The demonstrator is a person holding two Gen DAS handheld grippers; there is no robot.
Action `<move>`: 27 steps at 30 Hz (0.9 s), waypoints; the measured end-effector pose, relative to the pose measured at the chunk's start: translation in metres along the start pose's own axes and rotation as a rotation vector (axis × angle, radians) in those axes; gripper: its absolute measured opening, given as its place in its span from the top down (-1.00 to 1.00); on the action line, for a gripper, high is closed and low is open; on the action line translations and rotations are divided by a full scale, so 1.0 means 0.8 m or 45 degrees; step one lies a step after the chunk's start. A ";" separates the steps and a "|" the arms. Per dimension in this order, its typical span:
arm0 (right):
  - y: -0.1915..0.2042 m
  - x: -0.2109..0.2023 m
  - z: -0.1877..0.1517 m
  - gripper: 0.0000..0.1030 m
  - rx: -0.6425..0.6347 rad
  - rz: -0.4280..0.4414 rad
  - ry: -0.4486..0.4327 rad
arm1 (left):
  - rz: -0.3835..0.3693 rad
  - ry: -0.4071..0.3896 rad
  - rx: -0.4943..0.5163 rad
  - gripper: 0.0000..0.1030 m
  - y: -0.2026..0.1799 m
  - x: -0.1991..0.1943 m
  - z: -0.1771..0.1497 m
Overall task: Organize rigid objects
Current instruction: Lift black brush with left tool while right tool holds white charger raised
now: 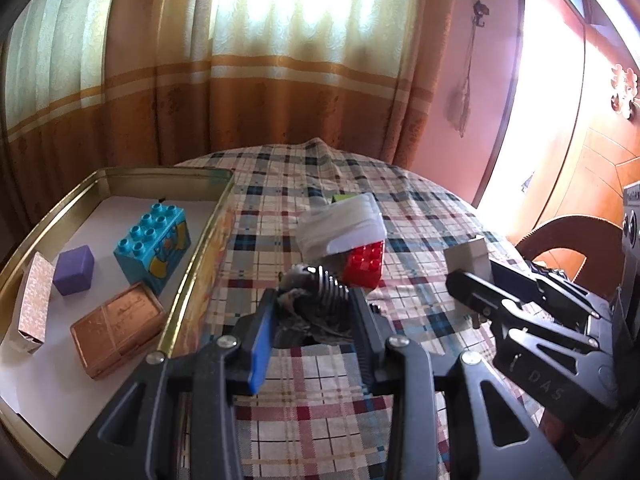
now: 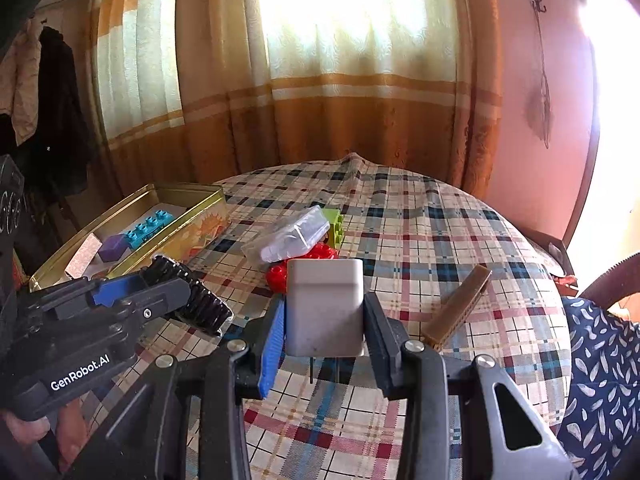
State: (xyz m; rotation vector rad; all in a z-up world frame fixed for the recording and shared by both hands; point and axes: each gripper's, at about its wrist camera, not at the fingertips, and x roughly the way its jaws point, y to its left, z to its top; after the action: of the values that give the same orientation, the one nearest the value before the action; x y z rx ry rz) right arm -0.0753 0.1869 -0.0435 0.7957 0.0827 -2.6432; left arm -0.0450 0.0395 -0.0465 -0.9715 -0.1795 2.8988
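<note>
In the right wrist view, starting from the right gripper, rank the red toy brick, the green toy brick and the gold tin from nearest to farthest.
1. Red toy brick: just beyond the right gripper, behind the white charger it holds.
2. Green toy brick: farther back, behind the clear plastic packet.
3. Gold tin: farthest, off to the left at the table edge.

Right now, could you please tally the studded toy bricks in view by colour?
teal brick: 1
red brick: 1
green brick: 1
Total: 3
</note>
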 end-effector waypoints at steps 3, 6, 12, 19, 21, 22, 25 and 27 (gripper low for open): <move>0.002 -0.002 0.000 0.21 -0.008 0.001 -0.010 | 0.009 -0.021 0.013 0.33 -0.002 -0.005 -0.002; 0.001 -0.002 0.000 0.21 -0.007 0.004 -0.014 | 0.015 -0.047 0.027 0.33 -0.004 -0.010 -0.003; 0.004 -0.002 -0.001 0.21 -0.014 0.003 -0.023 | 0.023 -0.101 0.068 0.33 -0.011 -0.019 -0.006; 0.006 -0.003 -0.002 0.21 -0.030 0.005 -0.033 | 0.027 -0.140 0.074 0.33 -0.011 -0.027 -0.009; 0.006 -0.004 -0.002 0.21 -0.030 0.006 -0.037 | 0.027 -0.145 0.069 0.33 -0.010 -0.029 -0.009; 0.006 -0.004 -0.002 0.21 -0.030 0.006 -0.038 | 0.028 -0.146 0.068 0.33 -0.010 -0.029 -0.010; 0.005 -0.004 -0.002 0.21 -0.028 0.006 -0.037 | 0.029 -0.149 0.069 0.33 -0.009 -0.030 -0.011; 0.004 -0.005 -0.002 0.21 -0.023 0.008 -0.039 | 0.027 -0.152 0.066 0.33 -0.007 -0.032 -0.011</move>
State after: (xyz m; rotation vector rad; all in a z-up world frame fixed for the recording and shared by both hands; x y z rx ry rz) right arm -0.0699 0.1853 -0.0425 0.7481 0.0954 -2.6439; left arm -0.0188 0.0431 -0.0373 -0.7983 -0.1011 2.9661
